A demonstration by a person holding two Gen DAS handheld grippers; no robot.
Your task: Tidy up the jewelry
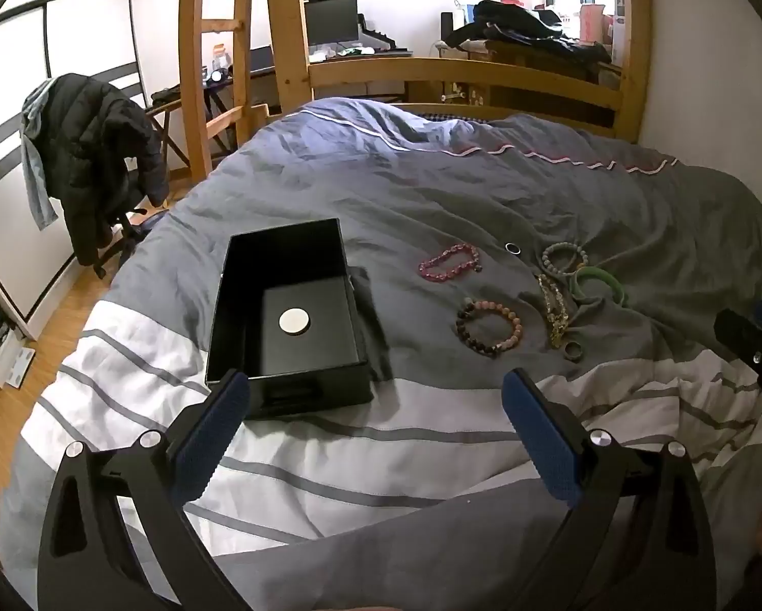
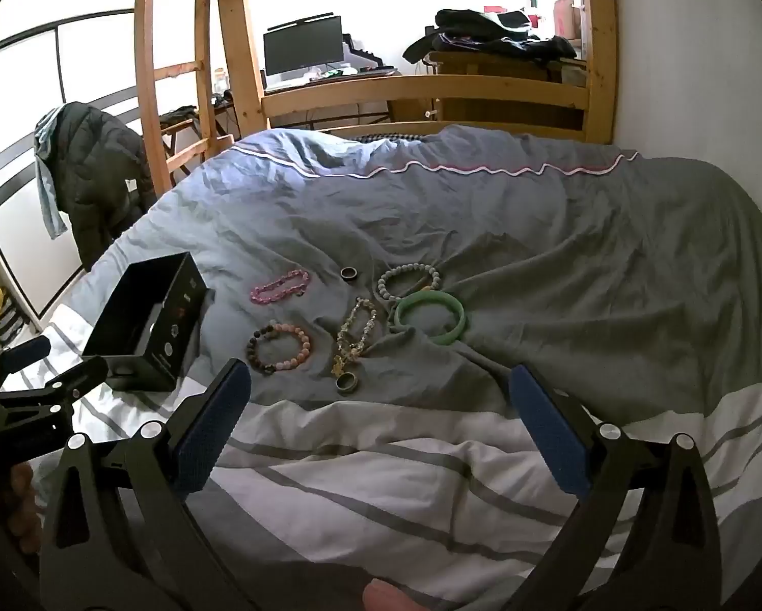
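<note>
An open black box point(image 1: 289, 315) with a white disc point(image 1: 294, 322) on its floor sits on the bed; it also shows in the right wrist view point(image 2: 146, 326). To its right lie a pink bead bracelet point(image 1: 450, 262), a brown-pink bead bracelet point(image 1: 489, 328), a grey bead bracelet point(image 1: 564, 257), a green bangle point(image 1: 600, 285), a gold chain bracelet point(image 1: 554, 310) and two rings point(image 1: 512, 248) point(image 1: 573, 351). My left gripper point(image 1: 376, 397) is open and empty, just before the box. My right gripper point(image 2: 378, 392) is open and empty, near the closer ring point(image 2: 347, 382).
The bed has a rumpled grey and white striped duvet point(image 2: 559, 265). A wooden bed frame point(image 2: 422, 86) stands behind it. A chair with a black jacket point(image 1: 96, 153) stands on the left. A desk with a monitor point(image 1: 330, 18) is at the back.
</note>
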